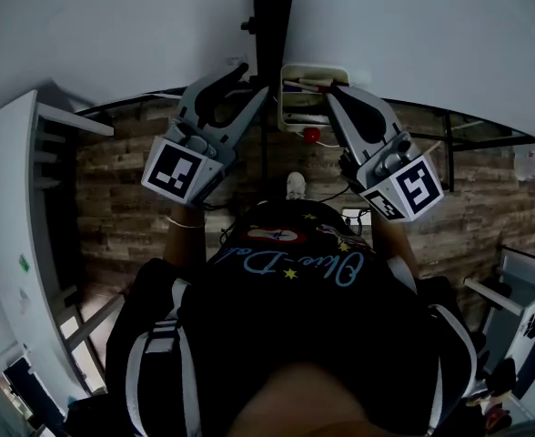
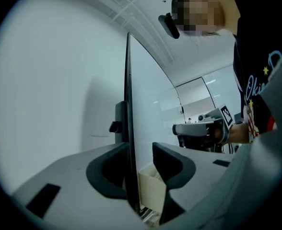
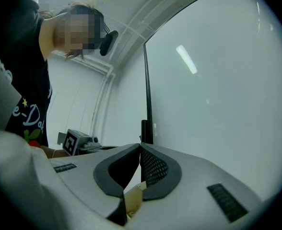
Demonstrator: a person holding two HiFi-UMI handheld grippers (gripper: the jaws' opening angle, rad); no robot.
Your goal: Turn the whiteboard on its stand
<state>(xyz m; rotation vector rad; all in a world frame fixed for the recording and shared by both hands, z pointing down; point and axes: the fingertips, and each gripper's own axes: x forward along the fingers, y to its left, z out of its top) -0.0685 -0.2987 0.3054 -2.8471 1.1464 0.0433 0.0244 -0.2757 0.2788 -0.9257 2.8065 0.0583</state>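
Observation:
The whiteboard [image 1: 413, 35] fills the top of the head view, its dark frame edge [image 1: 278, 25] running straight up beside the stand's black post [image 1: 260, 16]. My left gripper [image 1: 252, 80] reaches up to that edge. In the left gripper view the dark edge [image 2: 128, 104] passes between the jaws of the left gripper [image 2: 140, 147]; it lies close to the left jaw, with a gap to the right one, so the gripper is open. My right gripper [image 1: 334, 91] points at the cream marker tray [image 1: 315, 73]. In its own view the right gripper [image 3: 140, 146] is shut, tips touching just in front of the frame edge [image 3: 146, 90].
A clamp knob [image 2: 115, 126] sticks out of the stand. A white shelf unit [image 1: 13, 208] stands at the left and white furniture [image 1: 522, 285] at the right. The floor [image 1: 113, 208] has a brick pattern. A shoe [image 1: 295, 185] and a red object [image 1: 312, 135] lie below the tray.

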